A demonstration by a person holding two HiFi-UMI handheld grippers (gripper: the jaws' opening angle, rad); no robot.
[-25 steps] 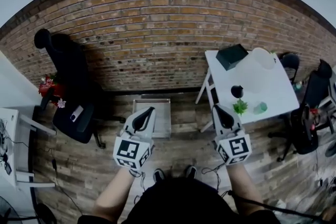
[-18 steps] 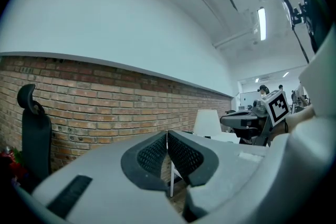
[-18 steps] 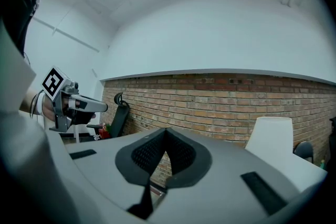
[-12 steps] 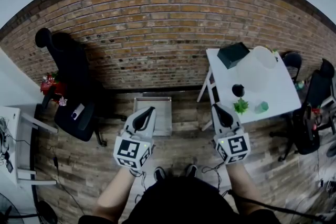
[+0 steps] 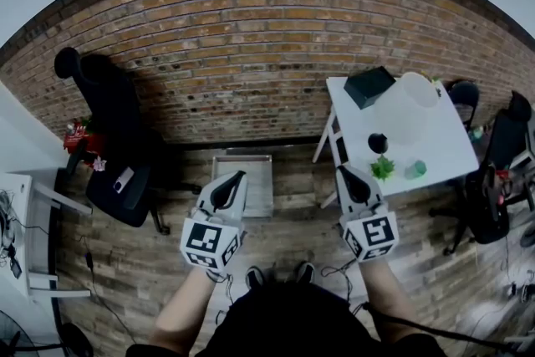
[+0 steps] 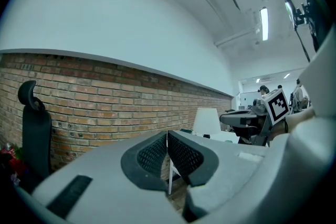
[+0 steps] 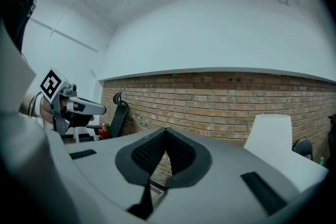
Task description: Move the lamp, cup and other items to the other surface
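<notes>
A white table (image 5: 435, 148) stands at the right by the brick wall. On it are a lamp with a white shade (image 5: 414, 106), a dark box (image 5: 369, 88), a small black object (image 5: 378, 144), a little green plant (image 5: 383, 169) and a green cup (image 5: 415, 170). The lamp shade (image 6: 206, 121) also shows in the left gripper view, and the same shade (image 7: 269, 134) in the right gripper view. My left gripper (image 5: 240, 174) and my right gripper (image 5: 340, 169) are held out over the wooden floor, both shut and empty, short of the table.
A low grey table (image 5: 243, 184) sits on the floor against the wall ahead of me. A black office chair (image 5: 113, 142) stands at the left, more chairs (image 5: 493, 180) at the right. A white desk (image 5: 21, 234) lies at the far left.
</notes>
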